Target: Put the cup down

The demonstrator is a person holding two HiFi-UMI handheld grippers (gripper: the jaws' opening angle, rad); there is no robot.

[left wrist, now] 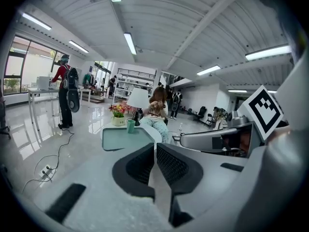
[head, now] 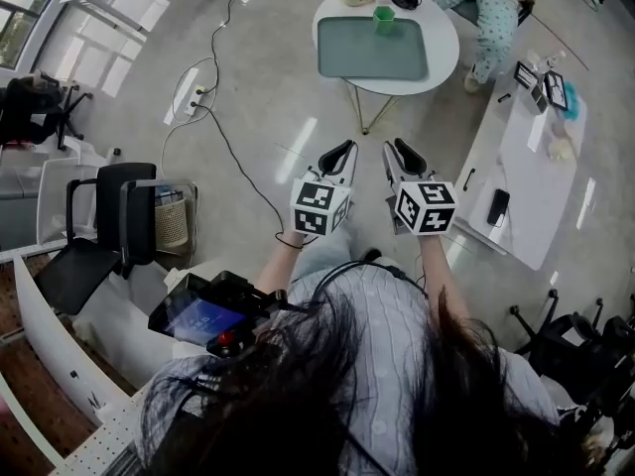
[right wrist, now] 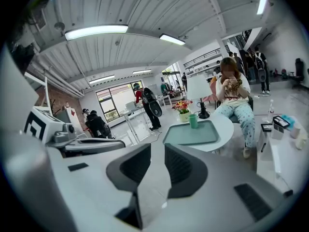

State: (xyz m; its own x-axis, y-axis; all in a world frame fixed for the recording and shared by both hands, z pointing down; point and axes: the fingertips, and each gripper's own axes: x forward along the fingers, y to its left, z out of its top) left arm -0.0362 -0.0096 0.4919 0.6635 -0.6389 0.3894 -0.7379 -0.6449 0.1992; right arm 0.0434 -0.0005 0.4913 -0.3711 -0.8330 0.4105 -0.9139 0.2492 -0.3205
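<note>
Green cup (head: pixel 384 19), probably light, rigid, smooth-walled plastic, stands upright on tray (head: pixel 372 56) on round white counter (head: pixel 444 30), well apart from both grippers; take across mid-wall; left gripper (head: pixel 342 152) closed and empty, right gripper (head: pixel 397 150) slightly parted, empty.

Bright, even indoor light falls from long white ceiling strip lights (left wrist: pixel 129 42) and tall windows (left wrist: pixel 17 71) at the left edge of the left gripper view. The glossy pale floor (head: pixel 288 147) returns white glare streaks. Both gripper views bow strongly and darken at the corners. The grey left hand-held gripper (left wrist: pixel 155 146) blurs nearest the lens.
</note>
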